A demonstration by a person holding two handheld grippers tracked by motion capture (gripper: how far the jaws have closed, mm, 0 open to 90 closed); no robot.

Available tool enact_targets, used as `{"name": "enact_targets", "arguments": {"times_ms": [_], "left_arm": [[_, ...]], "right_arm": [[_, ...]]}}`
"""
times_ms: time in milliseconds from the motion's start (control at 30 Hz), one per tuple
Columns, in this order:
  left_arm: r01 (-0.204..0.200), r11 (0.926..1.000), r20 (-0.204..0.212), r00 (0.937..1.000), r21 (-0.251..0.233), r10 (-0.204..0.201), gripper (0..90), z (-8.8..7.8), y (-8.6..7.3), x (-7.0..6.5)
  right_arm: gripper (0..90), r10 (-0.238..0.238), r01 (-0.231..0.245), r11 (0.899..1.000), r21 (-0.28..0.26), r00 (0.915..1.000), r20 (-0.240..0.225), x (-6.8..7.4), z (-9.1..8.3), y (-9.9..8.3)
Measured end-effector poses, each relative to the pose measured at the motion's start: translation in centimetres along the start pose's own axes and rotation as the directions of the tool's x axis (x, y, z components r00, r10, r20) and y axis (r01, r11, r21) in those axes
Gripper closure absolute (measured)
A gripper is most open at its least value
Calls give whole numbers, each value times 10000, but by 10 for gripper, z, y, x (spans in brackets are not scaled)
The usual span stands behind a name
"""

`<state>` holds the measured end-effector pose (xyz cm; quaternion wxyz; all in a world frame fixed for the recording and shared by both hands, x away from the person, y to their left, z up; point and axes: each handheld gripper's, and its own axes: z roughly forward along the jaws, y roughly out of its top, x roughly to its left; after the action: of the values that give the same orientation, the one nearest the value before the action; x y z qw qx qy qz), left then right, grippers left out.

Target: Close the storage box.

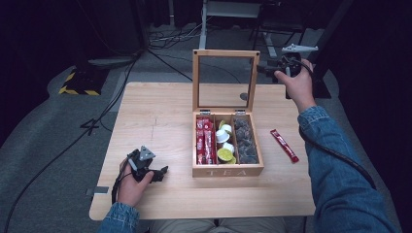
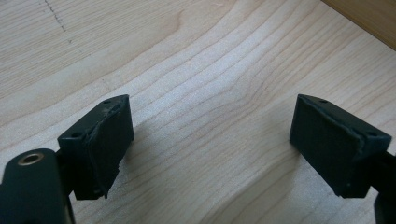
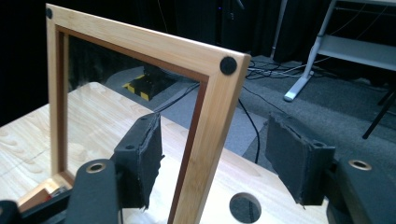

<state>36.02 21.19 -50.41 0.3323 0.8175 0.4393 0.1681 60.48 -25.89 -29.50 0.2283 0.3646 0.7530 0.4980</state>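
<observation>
The pale wooden tabletop [image 1: 160, 116] carries a wooden tea box [image 1: 227, 171] standing right of its middle, with the word TEA on its front wall. Its lid [image 1: 226, 53], a wooden frame around a clear pane, stands upright on hinges at the back of the box, with dark round bumpers at its top corners. Inside are three compartments: the left one is packed with red sachets [image 1: 205, 141], the middle one holds small white and yellow capsules [image 1: 224, 143], and the right one is filled with dark grey items [image 1: 245, 141] that are too small to identify from above, possibly wrapped tea bags. One red stick packet [image 1: 284, 145] lies loose on the tabletop just right of the box, apart from it. The right claw [image 3: 214, 168] is up at the lid's top right corner; in its own view its jaws stand fairly wide on either side of the lid's right frame bar, and neither pad seems to be pressing on the wood. The left claw [image 1: 158, 174], held low over the near left part of the tabletop and well apart from the box, has its jaws spread wide, with bare wood grain between them and nothing gripped.
</observation>
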Motion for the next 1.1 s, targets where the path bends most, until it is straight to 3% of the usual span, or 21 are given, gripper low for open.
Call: {"name": "enact_targets", "arguments": {"times_ms": [500,733,867,1100], "left_arm": [[4,10000,52,10000,29,-4,137,0,0,0],[-1,10000,49,10000,30,0,137,0,0,0],[-30,10000,61,10000,53,29,136,0,0,1],[-32,10000,71,10000,53,32,136,0,0,1]], "right_arm": [[404,11,-14,9991,420,10000,79,-4,33,4],[424,276,-266,9988,407,9993,-238,-3,45,3],[419,454,-433,9985,341,9969,-638,-1,50,2],[423,503,-481,9983,330,9962,-705,1,52,2]]}}
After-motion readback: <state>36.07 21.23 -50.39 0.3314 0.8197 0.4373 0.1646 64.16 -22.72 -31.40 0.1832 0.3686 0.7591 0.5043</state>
